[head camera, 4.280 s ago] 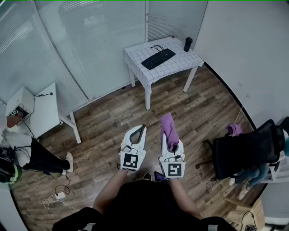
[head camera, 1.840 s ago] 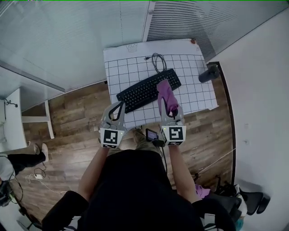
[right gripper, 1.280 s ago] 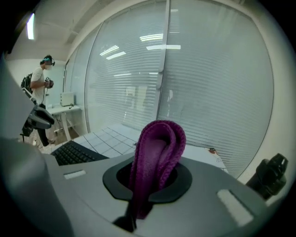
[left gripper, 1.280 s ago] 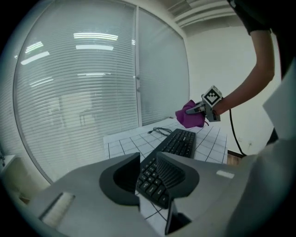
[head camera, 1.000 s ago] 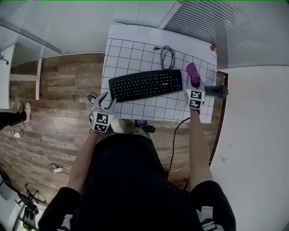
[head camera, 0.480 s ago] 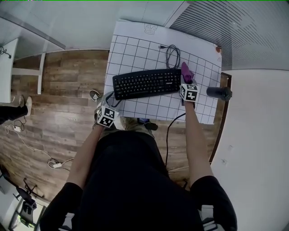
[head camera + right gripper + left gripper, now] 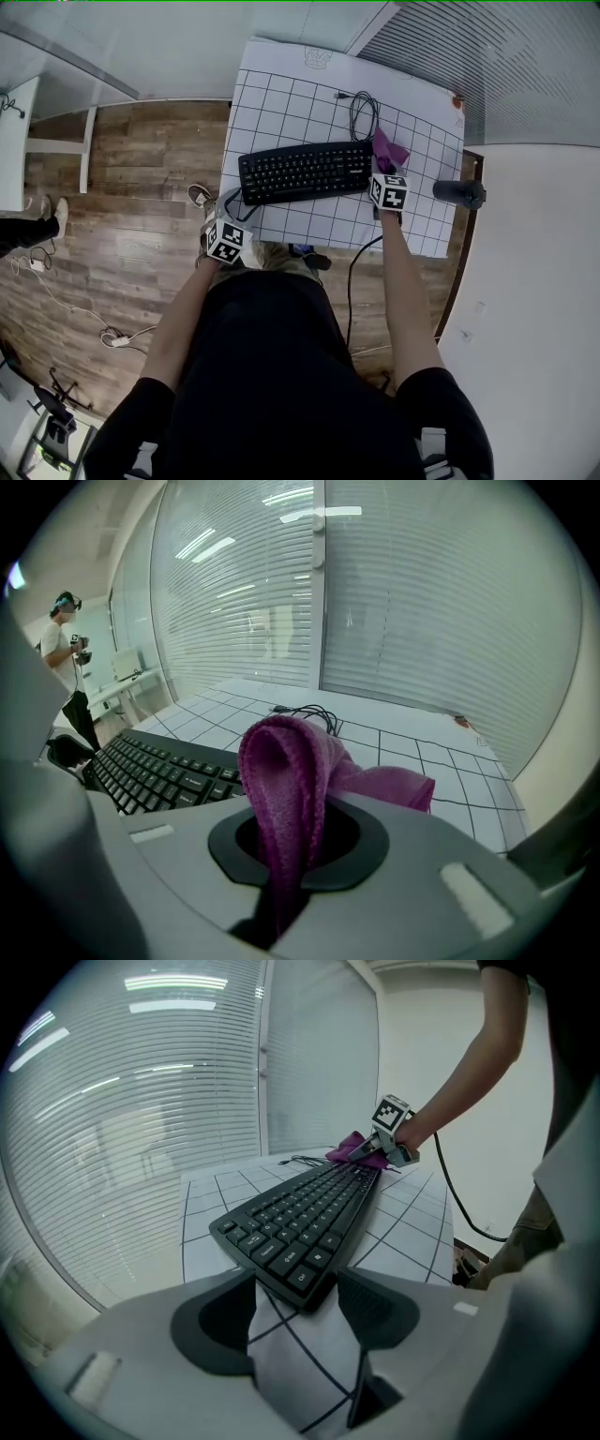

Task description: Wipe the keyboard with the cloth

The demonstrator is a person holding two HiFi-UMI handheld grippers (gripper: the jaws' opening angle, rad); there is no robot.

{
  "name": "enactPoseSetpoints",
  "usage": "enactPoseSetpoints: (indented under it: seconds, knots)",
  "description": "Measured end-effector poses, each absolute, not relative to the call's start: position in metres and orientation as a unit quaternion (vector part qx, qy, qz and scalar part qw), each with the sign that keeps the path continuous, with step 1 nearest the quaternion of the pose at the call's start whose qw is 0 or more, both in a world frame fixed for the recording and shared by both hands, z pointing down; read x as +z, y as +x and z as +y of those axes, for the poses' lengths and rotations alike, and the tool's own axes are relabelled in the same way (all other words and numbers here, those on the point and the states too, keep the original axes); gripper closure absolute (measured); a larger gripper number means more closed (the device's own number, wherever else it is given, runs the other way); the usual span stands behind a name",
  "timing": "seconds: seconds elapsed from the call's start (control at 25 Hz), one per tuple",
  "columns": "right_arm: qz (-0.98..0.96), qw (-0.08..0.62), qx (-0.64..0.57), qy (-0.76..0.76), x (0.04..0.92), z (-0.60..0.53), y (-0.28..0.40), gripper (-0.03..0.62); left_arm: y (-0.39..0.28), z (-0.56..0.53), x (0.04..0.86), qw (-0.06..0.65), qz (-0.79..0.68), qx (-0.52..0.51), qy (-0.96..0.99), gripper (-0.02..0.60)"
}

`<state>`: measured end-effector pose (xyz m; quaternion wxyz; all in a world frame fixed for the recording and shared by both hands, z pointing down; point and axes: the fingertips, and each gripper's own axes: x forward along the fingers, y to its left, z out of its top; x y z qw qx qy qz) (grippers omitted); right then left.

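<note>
A black keyboard lies across the white gridded table. My left gripper is low at its left end. Its jaws are opening, and the keyboard's near corner sits between the tips of the left gripper without the pads pressing on it. My right gripper is shut on a purple cloth at the keyboard's right end. In the right gripper view the cloth loops up out of the right gripper, with the keys just to its left.
A coiled black cable lies behind the keyboard's right end. A dark bottle stands at the table's right edge, close to my right arm. Another person stands far off by a white desk. Wood floor surrounds the table.
Both grippers have sunk toward the table. The right one carried the cloth left to the keyboard's right end. The left one closed in on the keyboard's left corner.
</note>
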<state>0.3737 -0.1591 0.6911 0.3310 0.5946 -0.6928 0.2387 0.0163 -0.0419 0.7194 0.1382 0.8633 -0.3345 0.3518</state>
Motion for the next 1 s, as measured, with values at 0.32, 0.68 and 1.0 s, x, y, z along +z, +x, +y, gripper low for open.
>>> enactPoseSetpoints:
  seconds: [0.32,0.68,1.0]
  knots:
    - [-0.706,0.329,0.234,0.582,0.692,-0.158,0.345,0.548,0.015,-0.041,0.721,0.129,-0.332,0.354,0.865,0.327]
    - [-0.717,0.320,0.236,0.573,0.692,-0.157,0.322,0.548,0.015,-0.039,0.726,0.140,-0.331,0.355,0.863,0.322]
    - [-0.728,0.317,0.231,0.563,0.693,-0.154,0.294,0.548,0.015,-0.038,0.728,0.139,-0.330,0.354,0.864,0.322]
